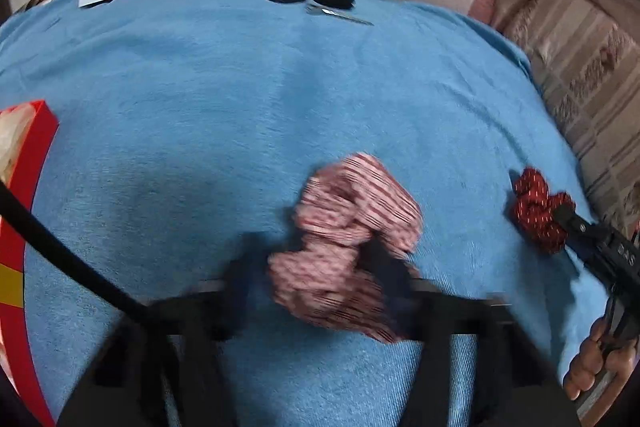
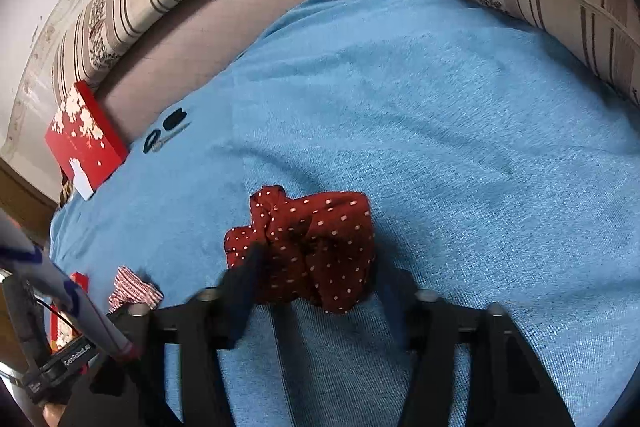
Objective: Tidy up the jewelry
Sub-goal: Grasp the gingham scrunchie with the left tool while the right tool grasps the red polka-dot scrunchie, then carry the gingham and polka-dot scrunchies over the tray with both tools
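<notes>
Jaws of the left gripper (image 1: 316, 267) straddle a pink striped scrunchie (image 1: 352, 227); right gripper (image 2: 316, 279) brackets a red dotted scrunchie (image 2: 308, 247).

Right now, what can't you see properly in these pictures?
- Left wrist view: the left claw is blurred around the striped scrunchie, so its grip is unclear.
- Left wrist view: the red box is cut off by the left edge, so its contents are hidden.
- Right wrist view: the small black things are too small to name.
- Right wrist view: the dotted scrunchie hides the right claw's tips.
</notes>
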